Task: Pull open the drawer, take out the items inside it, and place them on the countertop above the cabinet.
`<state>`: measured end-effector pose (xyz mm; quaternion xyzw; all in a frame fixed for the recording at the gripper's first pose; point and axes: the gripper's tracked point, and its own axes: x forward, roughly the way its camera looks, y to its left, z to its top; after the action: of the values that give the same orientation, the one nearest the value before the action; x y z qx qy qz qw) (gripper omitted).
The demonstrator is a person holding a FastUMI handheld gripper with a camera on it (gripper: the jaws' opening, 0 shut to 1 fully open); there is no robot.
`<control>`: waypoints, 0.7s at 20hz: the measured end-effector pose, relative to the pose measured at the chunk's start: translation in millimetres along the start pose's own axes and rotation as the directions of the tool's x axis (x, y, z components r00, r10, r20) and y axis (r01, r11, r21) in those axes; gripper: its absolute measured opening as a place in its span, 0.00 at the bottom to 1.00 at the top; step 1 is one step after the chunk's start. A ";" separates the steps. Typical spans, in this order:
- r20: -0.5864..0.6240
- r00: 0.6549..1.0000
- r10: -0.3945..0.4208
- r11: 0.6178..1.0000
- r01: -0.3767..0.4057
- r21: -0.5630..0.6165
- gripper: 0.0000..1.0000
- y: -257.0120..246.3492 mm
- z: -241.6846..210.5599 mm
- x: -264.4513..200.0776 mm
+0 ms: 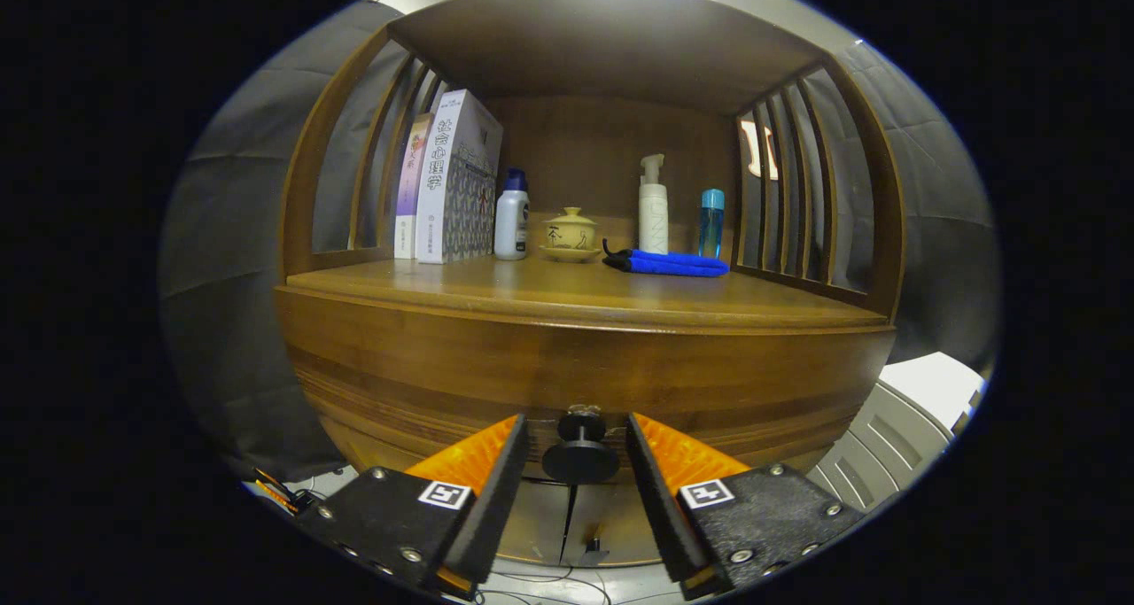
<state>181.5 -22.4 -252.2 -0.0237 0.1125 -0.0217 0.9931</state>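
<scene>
Between my gripper's (578, 445) spread fingers sits the dark drawer knob (580, 454), neither finger touching it. Its drawer front (567, 366) looks closed. Beyond, the countertop (567, 290) carries books (447, 184), bottles, a lidded teacup (570, 233) and a blue cloth (669, 262).

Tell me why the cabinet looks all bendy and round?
In the gripper view the fisheye lens bulges the drawer front and countertop; the middle is sharp, edges dim. The open gripper has its fingers either side of the knob, not touching.
</scene>
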 end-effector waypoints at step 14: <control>-0.008 1.000 0.001 0.998 0.000 0.069 0.30 -3.0 -12.8 -17.1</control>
<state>161.9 -25.1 -260.7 0.0107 0.1158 -0.0253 0.9929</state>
